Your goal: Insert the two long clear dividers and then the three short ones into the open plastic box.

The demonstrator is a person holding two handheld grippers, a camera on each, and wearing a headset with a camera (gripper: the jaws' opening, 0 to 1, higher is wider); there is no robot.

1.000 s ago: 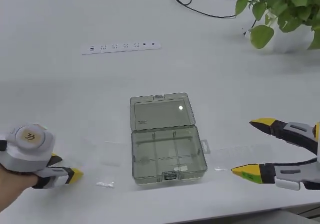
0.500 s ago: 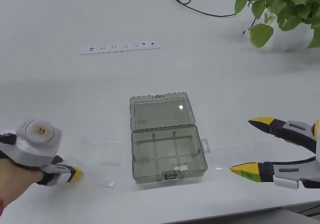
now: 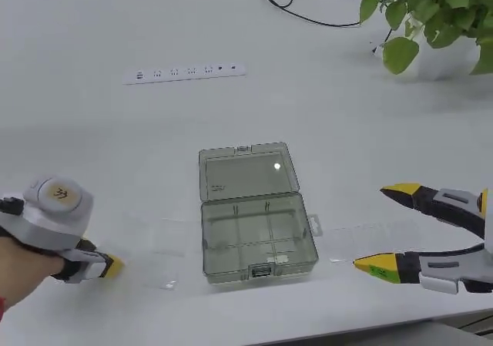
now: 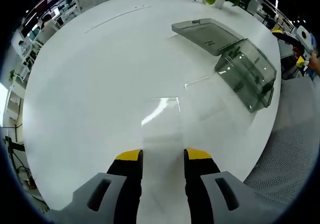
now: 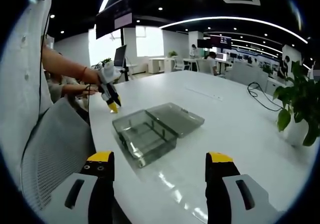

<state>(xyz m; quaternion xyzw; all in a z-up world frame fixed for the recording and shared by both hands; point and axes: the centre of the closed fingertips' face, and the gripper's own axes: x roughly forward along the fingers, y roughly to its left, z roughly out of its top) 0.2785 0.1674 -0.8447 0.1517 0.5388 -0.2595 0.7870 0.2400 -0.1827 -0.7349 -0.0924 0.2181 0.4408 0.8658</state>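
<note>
In the head view, the open plastic box (image 3: 259, 238) is seen near the front edge of the surface (image 3: 100, 138), its lid (image 3: 248, 170) laid back toward the far edge. Faint clear pieces (image 3: 166, 238) lie flat to its left, and a long divider (image 3: 370, 234) lies to its right. The right gripper (image 3: 384, 229) is held wide apart and empty beside that long divider. The left gripper (image 3: 104, 265) is set low near the front left corner.

In the left gripper view, the jaws are narrowly apart with nothing between them, aimed at a clear divider (image 4: 161, 108) just ahead.

In the right gripper view, the jaws are spread wide and empty, with the box (image 5: 145, 134) ahead.

A first pick-up is judged to be in hand. Whether any divider is already seated cannot be told. A thin flat piece must be caught by its edge.
</note>
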